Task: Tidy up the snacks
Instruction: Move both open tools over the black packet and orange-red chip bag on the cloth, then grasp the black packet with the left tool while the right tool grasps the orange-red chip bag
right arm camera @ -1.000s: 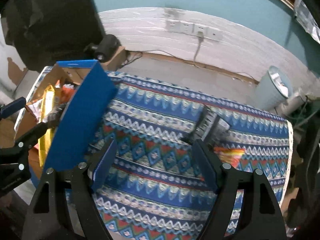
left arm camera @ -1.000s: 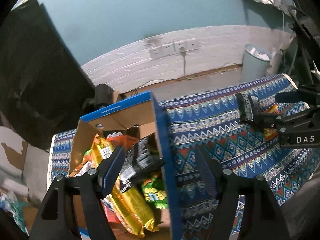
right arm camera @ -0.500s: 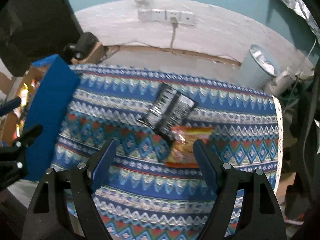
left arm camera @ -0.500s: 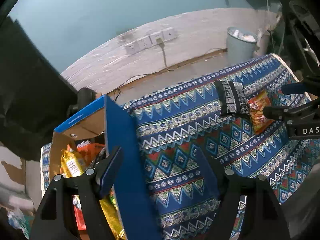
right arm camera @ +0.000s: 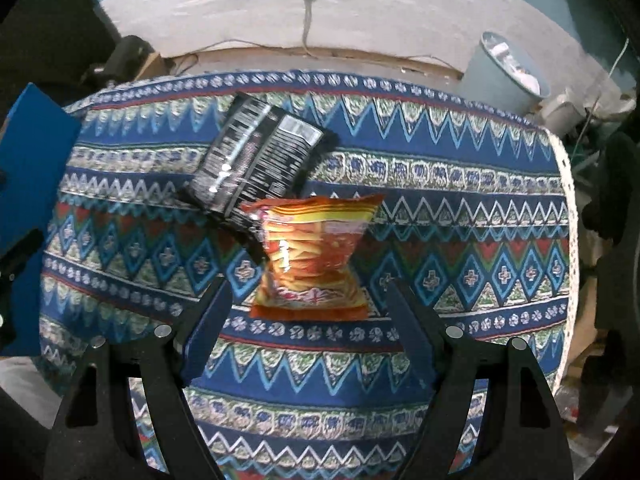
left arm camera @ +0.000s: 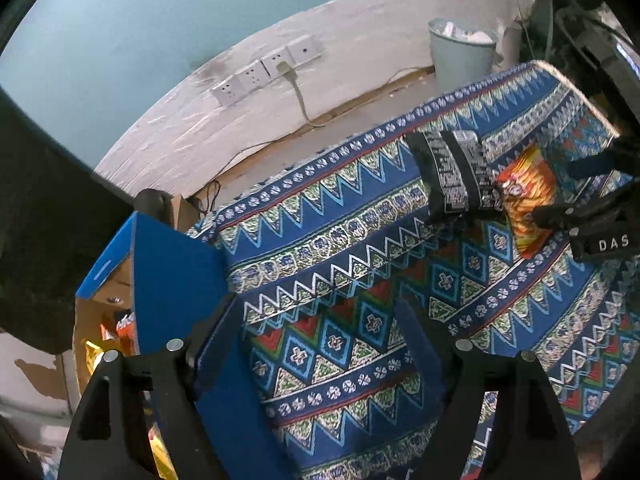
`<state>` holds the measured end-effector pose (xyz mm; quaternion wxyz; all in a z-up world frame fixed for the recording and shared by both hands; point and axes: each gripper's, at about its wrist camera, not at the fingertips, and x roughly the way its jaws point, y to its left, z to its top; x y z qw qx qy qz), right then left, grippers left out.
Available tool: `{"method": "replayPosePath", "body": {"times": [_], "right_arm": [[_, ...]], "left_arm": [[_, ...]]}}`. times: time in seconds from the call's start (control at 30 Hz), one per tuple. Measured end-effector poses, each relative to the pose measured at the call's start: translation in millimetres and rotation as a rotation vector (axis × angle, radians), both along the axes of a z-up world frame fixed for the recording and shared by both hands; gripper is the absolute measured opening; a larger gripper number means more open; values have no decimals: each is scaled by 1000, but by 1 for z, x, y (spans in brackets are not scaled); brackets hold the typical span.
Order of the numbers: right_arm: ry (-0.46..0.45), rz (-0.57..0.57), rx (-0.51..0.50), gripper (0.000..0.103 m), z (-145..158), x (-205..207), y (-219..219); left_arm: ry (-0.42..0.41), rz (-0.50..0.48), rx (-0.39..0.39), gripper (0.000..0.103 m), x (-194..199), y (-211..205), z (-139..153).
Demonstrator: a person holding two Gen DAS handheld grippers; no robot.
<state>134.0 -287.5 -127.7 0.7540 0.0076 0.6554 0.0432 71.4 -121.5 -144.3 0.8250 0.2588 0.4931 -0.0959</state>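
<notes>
orange snack bag (right arm camera: 312,256) lies on my patterned tablecloth (right arm camera: 460,208), overlapping black snack bag (right arm camera: 260,156) | my right gripper (right arm camera: 308,320) gapes above it, empty | my left gripper (left arm camera: 320,340) just widened, empty, beside blue box (left arm camera: 172,276)

Right wrist view: orange snack bag (right arm camera: 316,256) lies on the patterned cloth (right arm camera: 460,208) at centre. Black snack bag (right arm camera: 256,160) at 11 o'clock, touching it, corner beneath. Cardboard box (right arm camera: 36,184) at 9 o'clock; bin (right arm camera: 508,68) at 1 o'clock, behind the table.
</notes>
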Motion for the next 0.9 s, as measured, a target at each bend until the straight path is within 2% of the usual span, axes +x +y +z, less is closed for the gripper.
{"method": "replayPosePath", "body": {"times": [0.3,0.57,0.6,0.67,0.77,0.9], "right_arm": [[5,-9,16,79,-22,12,1],[17,31,-1,77,-37,17,-2],[15,35,4,75,-39,18,-4],[21,38,16,51,-39,17,-9],[18,38,-5,44,-34,16,-14],[-1,32,-56,41,-26,16,-31]], "left_arm": [[38,-22,14,80,15,-17,-32],[47,-32,32,80,23,-25,-46],[48,-30,31,80,24,-26,-47],[49,-24,26,80,27,-28,-48],[54,-20,3,80,32,-38,-45],[72,-19,-45,82,39,-54,-40]]}}
